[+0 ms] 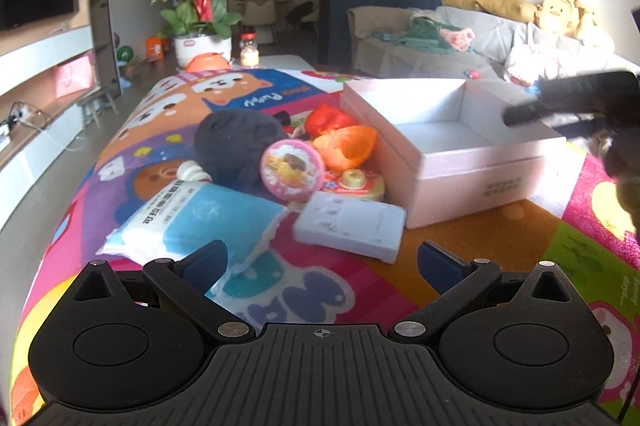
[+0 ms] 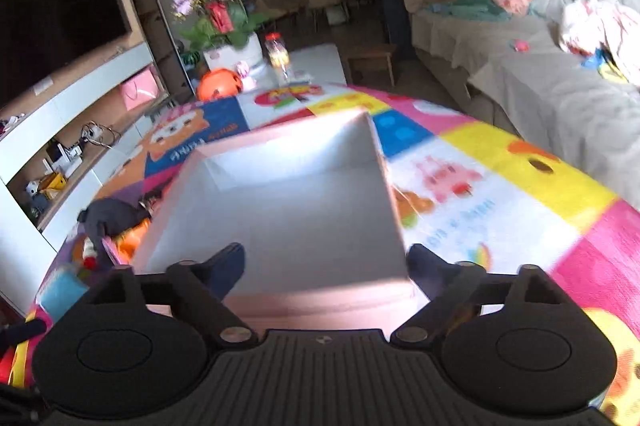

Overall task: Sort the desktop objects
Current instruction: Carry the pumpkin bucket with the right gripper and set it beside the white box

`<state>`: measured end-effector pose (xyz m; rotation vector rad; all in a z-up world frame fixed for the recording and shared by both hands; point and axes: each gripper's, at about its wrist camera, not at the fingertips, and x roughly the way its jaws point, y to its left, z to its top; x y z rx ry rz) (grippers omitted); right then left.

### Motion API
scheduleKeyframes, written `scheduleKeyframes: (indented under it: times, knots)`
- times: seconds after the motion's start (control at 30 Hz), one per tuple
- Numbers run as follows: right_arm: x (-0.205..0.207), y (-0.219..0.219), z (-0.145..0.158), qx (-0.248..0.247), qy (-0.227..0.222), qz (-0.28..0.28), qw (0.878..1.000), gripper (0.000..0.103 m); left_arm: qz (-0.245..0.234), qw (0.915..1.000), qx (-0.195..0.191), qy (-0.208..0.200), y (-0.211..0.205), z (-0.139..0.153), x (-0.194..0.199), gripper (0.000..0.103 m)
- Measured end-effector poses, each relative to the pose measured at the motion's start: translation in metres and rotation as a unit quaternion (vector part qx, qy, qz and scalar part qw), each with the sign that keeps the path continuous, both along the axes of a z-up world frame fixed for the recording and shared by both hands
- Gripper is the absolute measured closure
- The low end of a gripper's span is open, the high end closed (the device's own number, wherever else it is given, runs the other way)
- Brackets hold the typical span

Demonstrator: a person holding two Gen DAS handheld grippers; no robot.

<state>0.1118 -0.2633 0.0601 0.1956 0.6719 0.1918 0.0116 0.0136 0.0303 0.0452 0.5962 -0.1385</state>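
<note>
An open pink box [image 1: 460, 142] with a white, empty inside stands on the colourful mat. Left of it lies a heap: a dark plush [image 1: 236, 142], a round pink tin [image 1: 292, 166], orange and red toys [image 1: 346, 142], a white flat device [image 1: 350, 226] and a blue-white wipes pack [image 1: 192, 222]. My left gripper [image 1: 320, 266] is open above the mat, just short of the white device. My right gripper [image 2: 326, 266] is open over the near edge of the box [image 2: 292, 194], nothing between its fingers. It shows as a dark blurred shape [image 1: 576, 102] at the right of the left wrist view.
A potted orchid [image 1: 198, 14], a jar [image 1: 250, 50] and an orange ball [image 1: 208, 62] stand at the mat's far end. A grey sofa [image 2: 540, 74] with clothes and plush toys runs along the right. A TV shelf [image 2: 72, 130] lines the left wall.
</note>
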Motion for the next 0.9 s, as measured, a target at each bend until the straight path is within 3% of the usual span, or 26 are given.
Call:
scheduleKeyframes:
  times: [0.2,0.3,0.4,0.43,0.5,0.57,0.63,0.73,0.9]
  knots:
    - [0.01,0.011,-0.004,0.024,-0.016,0.019,0.999,0.01,-0.032,0.9994,0.012,-0.005,-0.01,-0.001,0.011,0.0]
    - [-0.006,0.023,0.009,-0.021,-0.065,0.023,0.997,0.01,-0.028,0.9995,0.015,0.003,-0.013,-0.006,0.023,0.0]
    - [-0.03,0.046,0.029,-0.088,-0.136,0.055,0.985,0.01,-0.009,0.9995,0.031,-0.003,-0.016,-0.01,0.028,0.0]
    - [-0.036,0.057,0.035,-0.105,-0.148,0.076,0.981,0.015,-0.002,0.9992,0.039,-0.007,-0.015,-0.011,0.027,0.0]
    - [-0.041,0.083,0.04,-0.127,-0.148,0.131,0.972,0.035,0.005,0.999,0.044,-0.011,-0.011,-0.011,0.024,0.0]
    - [-0.039,0.115,0.038,-0.151,-0.129,0.187,0.962,0.064,0.004,0.9992,0.04,-0.009,-0.003,-0.012,0.018,0.0]
    - [-0.038,0.15,0.028,-0.192,-0.13,0.23,0.945,0.077,0.004,0.9992,0.04,-0.01,0.004,-0.014,0.01,0.0]
    - [-0.034,0.195,0.009,-0.256,-0.137,0.271,0.918,0.079,0.011,0.999,0.039,-0.016,0.014,-0.017,0.001,0.0]
    - [-0.005,0.237,-0.019,-0.299,-0.097,0.287,0.905,0.079,0.02,0.9995,-0.011,-0.021,0.031,-0.018,-0.002,0.0]
